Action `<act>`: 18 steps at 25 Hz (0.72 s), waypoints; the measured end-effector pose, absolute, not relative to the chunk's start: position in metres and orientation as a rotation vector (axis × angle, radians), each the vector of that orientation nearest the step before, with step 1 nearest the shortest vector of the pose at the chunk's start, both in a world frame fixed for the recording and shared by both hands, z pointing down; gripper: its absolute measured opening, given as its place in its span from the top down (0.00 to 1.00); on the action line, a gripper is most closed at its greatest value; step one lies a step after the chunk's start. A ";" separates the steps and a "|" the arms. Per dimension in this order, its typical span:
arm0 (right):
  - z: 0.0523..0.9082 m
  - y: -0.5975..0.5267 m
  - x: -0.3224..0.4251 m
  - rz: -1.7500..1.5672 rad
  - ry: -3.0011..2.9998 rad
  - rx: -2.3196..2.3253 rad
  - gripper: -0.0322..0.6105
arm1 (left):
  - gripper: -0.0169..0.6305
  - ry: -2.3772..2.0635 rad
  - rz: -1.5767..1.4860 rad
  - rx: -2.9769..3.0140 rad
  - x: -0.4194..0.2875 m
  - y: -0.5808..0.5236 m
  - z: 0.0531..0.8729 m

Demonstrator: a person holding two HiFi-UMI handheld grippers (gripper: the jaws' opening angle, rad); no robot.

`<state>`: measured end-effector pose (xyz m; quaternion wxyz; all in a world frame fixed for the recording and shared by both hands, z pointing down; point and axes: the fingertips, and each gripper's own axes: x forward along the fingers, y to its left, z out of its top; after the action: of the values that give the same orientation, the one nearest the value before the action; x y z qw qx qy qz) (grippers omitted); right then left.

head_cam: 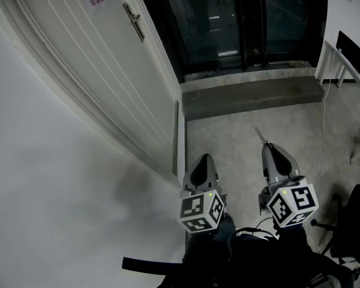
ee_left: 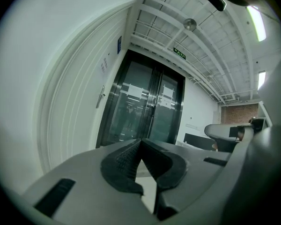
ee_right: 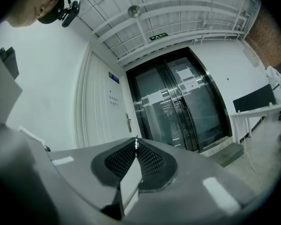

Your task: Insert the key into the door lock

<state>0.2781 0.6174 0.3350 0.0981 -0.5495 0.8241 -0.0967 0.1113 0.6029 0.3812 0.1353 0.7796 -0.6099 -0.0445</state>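
Right gripper [head_cam: 269,146]: fingers pinched on key [head_cam: 261,134], tip pointing forward. Left gripper [head_cam: 204,159]: fingers closed, empty. Door [head_cam: 108,71] handle [head_cam: 134,21] is well apart, ahead-left; keyhole not discernible. Risk: the thin pinch may let the key pivot on contact and miss the slot.

Grey concrete floor between a white door and glass doors

The floor [head_cam: 240,143] is bare, speckled grey concrete. Along its far edge a darker raised step [head_cam: 252,95] runs below the glass doors [head_cam: 228,17]. The left edge meets the white door [head_cam: 108,71] and its frame. A thin pale cable [head_cam: 322,131] trails down the right side, and a black chair base [head_cam: 324,225] stands at the near right corner.
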 end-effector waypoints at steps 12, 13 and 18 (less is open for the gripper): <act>0.319 0.477 0.251 -0.206 2.408 -1.641 0.93 | 0.97 -1.744 -0.179 2.328 0.089 0.452 0.361; 0.318 0.464 0.248 -0.207 2.407 -1.644 0.93 | 0.97 -1.740 -0.178 2.330 0.087 0.439 0.360; 0.318 0.412 0.234 -0.215 2.403 -1.661 0.93 | 0.97 -1.734 -0.177 2.326 0.069 0.387 0.360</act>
<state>0.2336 0.4123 0.3176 0.1062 -0.5638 0.8158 -0.0729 0.0690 0.3870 0.3596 0.1171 0.7947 -0.5924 -0.0606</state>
